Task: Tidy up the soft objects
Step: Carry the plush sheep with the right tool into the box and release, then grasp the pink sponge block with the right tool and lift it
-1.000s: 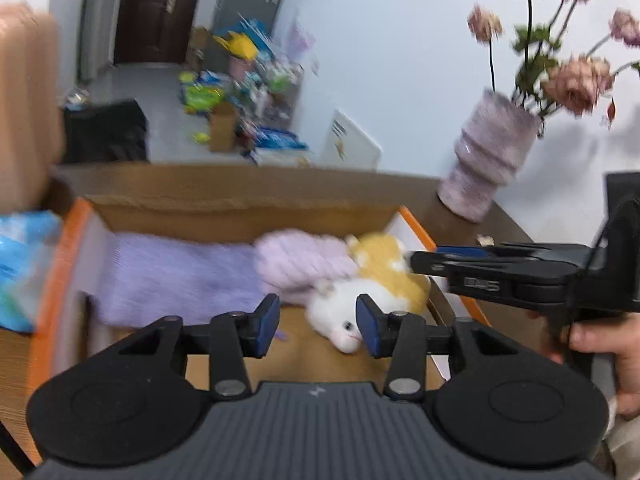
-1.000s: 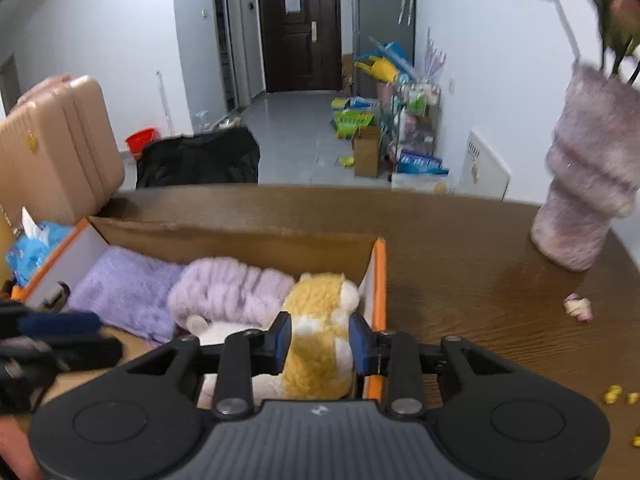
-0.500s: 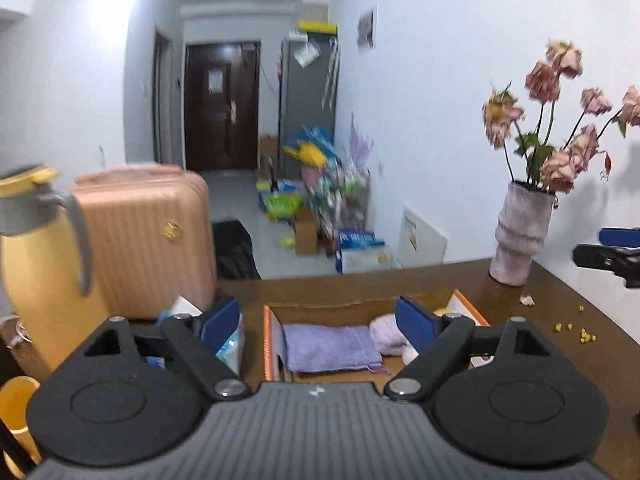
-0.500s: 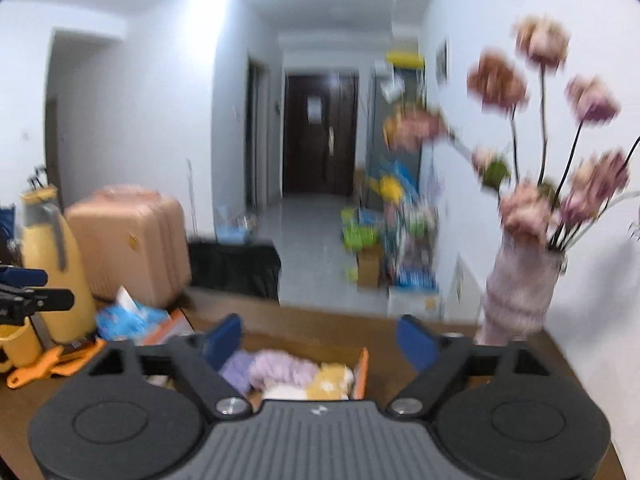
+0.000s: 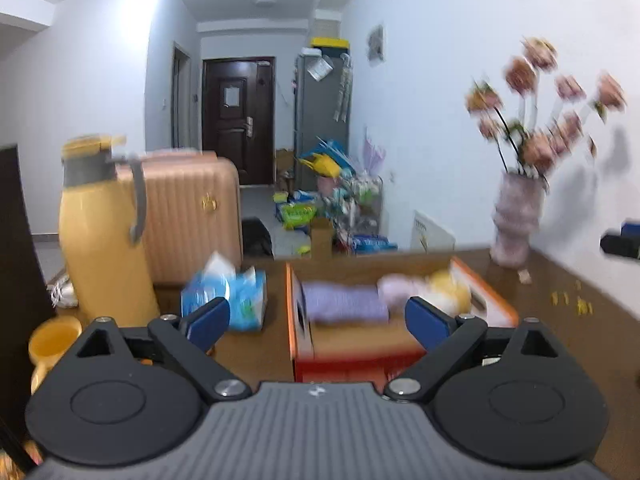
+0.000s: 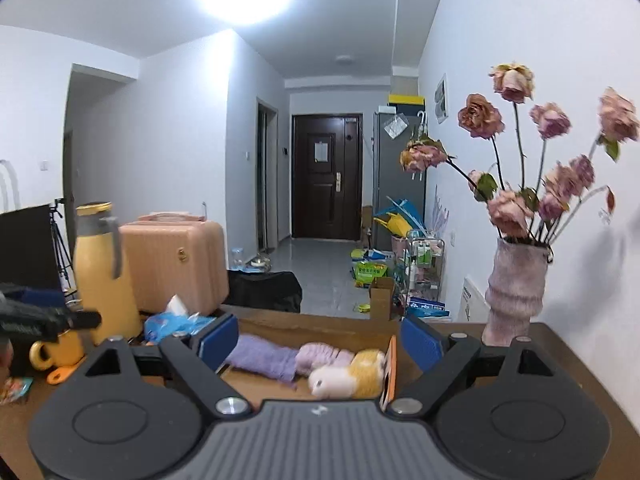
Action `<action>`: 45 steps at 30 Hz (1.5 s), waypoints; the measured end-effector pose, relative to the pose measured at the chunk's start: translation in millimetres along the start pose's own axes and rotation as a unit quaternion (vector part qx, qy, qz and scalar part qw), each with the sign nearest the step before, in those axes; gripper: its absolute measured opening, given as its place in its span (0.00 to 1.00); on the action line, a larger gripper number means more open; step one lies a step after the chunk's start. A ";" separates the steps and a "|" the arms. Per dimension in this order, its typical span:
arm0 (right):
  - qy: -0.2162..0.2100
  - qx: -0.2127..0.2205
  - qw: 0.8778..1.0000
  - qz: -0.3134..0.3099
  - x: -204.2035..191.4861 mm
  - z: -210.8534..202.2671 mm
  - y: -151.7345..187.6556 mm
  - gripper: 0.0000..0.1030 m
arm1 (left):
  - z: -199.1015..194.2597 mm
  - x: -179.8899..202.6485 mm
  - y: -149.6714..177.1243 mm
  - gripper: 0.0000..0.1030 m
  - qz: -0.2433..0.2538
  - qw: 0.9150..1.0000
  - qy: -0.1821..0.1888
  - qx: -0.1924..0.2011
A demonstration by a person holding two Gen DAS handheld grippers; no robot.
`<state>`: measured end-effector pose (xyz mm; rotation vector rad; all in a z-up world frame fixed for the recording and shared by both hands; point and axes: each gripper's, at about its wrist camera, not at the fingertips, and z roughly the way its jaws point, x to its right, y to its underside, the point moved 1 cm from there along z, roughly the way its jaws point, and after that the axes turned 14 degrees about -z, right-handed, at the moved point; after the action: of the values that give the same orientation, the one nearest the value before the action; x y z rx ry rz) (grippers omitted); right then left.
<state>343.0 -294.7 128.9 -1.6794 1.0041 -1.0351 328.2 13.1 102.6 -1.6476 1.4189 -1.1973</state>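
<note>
Closest to the camera, the black left gripper with blue pads (image 5: 318,322) has its jaws far apart and opening wider, and nothing is between them. The black right gripper with blue pads (image 6: 320,340) also stands wide open and holds nothing.

Just past the grippers sits the open cardboard box with orange edges (image 5: 298,312) on the dark brown wooden table (image 6: 560,344). Three soft things lie in a row inside the box. The flat purple fuzzy cloth (image 6: 262,358) is on the left. The rolled pale purple fluffy cloth (image 6: 324,356) is in the middle, touching it. The yellow and white plush toy animal (image 6: 348,376) lies on its side at the right end, next to the orange wall of the box.

To the left of the box, on the table, is the blue plastic pack of tissues (image 5: 230,292), with a white tissue sticking up. Further left stands the tall yellow jug with a grey handle (image 5: 104,232), upright, and a small yellow cup (image 6: 60,350) is near its foot. To the right of the box stands the bumpy pale purple vase (image 6: 514,292) with dried pink roses (image 6: 516,160) in it. Small yellow bits (image 5: 572,300) lie scattered on the table near the vase.

Behind the table is the peach-coloured hard suitcase (image 6: 180,264). Far away, at the end of the hallway, is the dark brown door (image 6: 326,176).
</note>
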 end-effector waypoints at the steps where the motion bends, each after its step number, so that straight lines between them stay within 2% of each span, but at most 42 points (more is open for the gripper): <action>1: 0.001 0.002 1.000 0.002 -5.8 -10.2 11.3 0.86 | -7.7 -3.5 14.8 0.93 0.000 1.000 0.002 -0.006; 6: 0.009 -0.006 1.000 0.017 -45.8 -65.0 82.8 0.86 | -62.7 -22.8 90.3 0.97 -0.012 0.999 0.038 0.000; 9: 0.014 -0.036 0.998 0.048 -67.6 -89.2 125.2 0.86 | -91.1 -36.1 134.2 0.97 -0.022 0.999 0.028 -0.019; 11: 0.002 -0.054 0.996 0.065 -80.7 -106.6 148.3 0.86 | -106.5 -43.9 154.2 0.97 -0.023 0.999 0.016 -0.029; 15: -0.016 -0.079 0.992 0.100 -91.8 -122.4 168.5 0.85 | -117.4 -56.4 156.1 0.97 -0.034 0.999 0.002 -0.025; 18: -0.018 -0.079 0.992 0.096 -98.4 -117.7 166.5 0.84 | -113.2 -61.2 146.0 0.97 -0.053 0.998 -0.016 -0.010; 23: -0.032 -0.068 0.993 0.095 -108.5 -106.3 156.7 0.82 | -98.7 -70.2 138.9 0.97 -0.071 0.997 -0.024 -0.019; 30: -0.066 -0.074 0.989 0.108 -111.5 -51.3 132.6 0.74 | -55.1 -69.4 126.5 0.97 -0.049 0.998 -0.015 -0.038; 32: -0.083 -0.075 0.988 0.111 -114.8 -24.6 122.1 0.69 | -30.0 -65.5 114.3 0.97 -0.036 0.998 -0.010 -0.041; 35: -0.114 -0.091 0.981 0.124 -119.2 27.3 109.0 0.55 | 13.0 -60.7 93.9 0.94 -0.027 0.998 0.009 -0.051; 37: -0.138 -0.109 0.973 0.148 -120.8 69.0 102.7 0.46 | 44.6 -59.9 81.9 0.85 -0.034 0.997 0.032 -0.067; 39: -0.154 -0.121 0.965 0.173 -121.6 106.0 99.7 0.42 | 79.6 -62.5 73.7 0.77 -0.048 0.993 0.048 -0.101; 41: -0.162 -0.137 0.957 0.197 -122.9 142.4 99.6 0.39 | 118.6 -72.0 68.1 0.62 -0.088 0.981 0.061 -0.160; 43: -0.150 -0.150 0.957 0.198 -126.3 168.5 99.8 0.37 | 145.4 -83.7 65.2 0.47 -0.131 0.970 0.069 -0.192; 45: -0.132 -0.159 0.960 0.190 -128.9 185.0 100.7 0.34 | 161.8 -92.6 66.4 0.40 -0.160 0.963 0.074 -0.206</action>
<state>456.0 -153.1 -39.0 -1.7292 1.2970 -0.3995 452.2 75.7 -38.3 -2.1788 1.6192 -1.2836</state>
